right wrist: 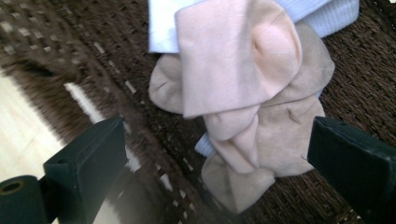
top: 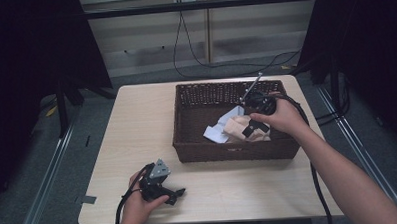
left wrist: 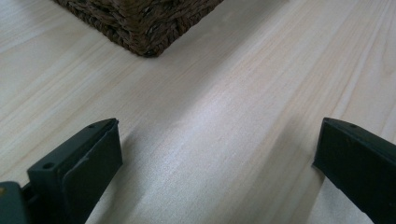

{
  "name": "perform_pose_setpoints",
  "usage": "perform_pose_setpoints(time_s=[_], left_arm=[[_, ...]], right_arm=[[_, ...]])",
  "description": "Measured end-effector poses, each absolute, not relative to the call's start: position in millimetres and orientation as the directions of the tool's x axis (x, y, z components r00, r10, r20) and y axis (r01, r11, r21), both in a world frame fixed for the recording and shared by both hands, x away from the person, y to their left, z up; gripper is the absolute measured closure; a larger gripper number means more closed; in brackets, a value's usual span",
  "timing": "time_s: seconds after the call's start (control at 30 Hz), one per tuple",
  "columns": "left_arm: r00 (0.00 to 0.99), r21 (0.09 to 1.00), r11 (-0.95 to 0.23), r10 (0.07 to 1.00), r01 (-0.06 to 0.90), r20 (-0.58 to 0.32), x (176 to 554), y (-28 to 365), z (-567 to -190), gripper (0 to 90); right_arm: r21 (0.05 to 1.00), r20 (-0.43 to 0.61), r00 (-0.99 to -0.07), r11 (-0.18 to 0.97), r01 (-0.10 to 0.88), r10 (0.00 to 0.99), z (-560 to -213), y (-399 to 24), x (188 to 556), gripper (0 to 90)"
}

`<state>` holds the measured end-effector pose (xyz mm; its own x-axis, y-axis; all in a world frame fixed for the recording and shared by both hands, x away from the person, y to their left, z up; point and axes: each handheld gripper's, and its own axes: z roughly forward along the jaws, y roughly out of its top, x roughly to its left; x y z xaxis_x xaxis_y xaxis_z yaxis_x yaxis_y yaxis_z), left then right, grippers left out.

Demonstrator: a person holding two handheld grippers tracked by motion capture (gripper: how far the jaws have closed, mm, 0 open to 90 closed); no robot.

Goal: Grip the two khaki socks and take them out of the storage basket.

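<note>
Left gripper [top: 175,194] low on the near-left of the table [top: 137,124], jaws spread wide over bare wood, nothing between them; a corner of the woven basket [left wrist: 144,28] lies ahead in its own view. Basket sits right of centre, holding a pale blue cloth [top: 219,130] and peach-beige socks [right wrist: 252,102] piled on it. Right gripper [top: 250,130] reaches into the basket, jaws wide apart just above the socks, not clamping them.

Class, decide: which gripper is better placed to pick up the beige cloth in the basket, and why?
Right. The right gripper hangs open inside the basket, jaws either side of the beige cloth. The left gripper lies open on the table, outside the basket.
</note>
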<state>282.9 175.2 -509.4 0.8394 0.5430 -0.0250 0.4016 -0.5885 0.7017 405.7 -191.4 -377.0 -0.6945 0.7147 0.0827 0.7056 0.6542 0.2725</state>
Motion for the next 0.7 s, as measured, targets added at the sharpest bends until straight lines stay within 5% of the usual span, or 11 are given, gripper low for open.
perform_pose_setpoints(time_s=[0.23, 0.27, 0.3, 0.33, 0.4, 0.7], left_arm=[[0.839, 0.702, -0.589, 0.543, 0.401, -0.025, 282.9, 175.3, -509.5, 0.3], [0.839, 0.702, -0.589, 0.543, 0.401, -0.025, 282.9, 175.2, -509.5, 0.3], [0.839, 0.702, -0.589, 0.543, 0.401, -0.025, 282.9, 175.2, -509.5, 0.3], [0.839, 0.702, -0.589, 0.543, 0.401, -0.025, 282.9, 175.3, -509.4, 0.3], [0.839, 0.702, -0.588, 0.543, 0.402, -0.025, 282.9, 175.2, -509.5, 0.3], [0.84, 0.702, -0.588, 0.543, 0.401, -0.025, 282.9, 175.3, -509.5, 0.3]], right_arm=[[0.26, 0.082, -0.675, 0.638, 0.725, 0.734, -386.5, -183.2, 411.6, 24.5], [0.263, 0.072, -0.684, 0.647, 0.715, 0.726, -388.1, -183.1, 414.1, 35.6], [0.263, 0.072, -0.684, 0.647, 0.715, 0.726, -388.1, -183.1, 414.1, 35.6], [0.263, 0.078, -0.67, 0.633, 0.728, 0.738, -388.9, -183.4, 416.1, 48.1], [0.259, 0.089, -0.676, 0.638, 0.725, 0.732, -390.5, -184.7, 418.5, 56.2], [0.249, 0.097, -0.679, 0.642, 0.725, 0.728, -399.1, -181.0, 423.6, 65.1]])
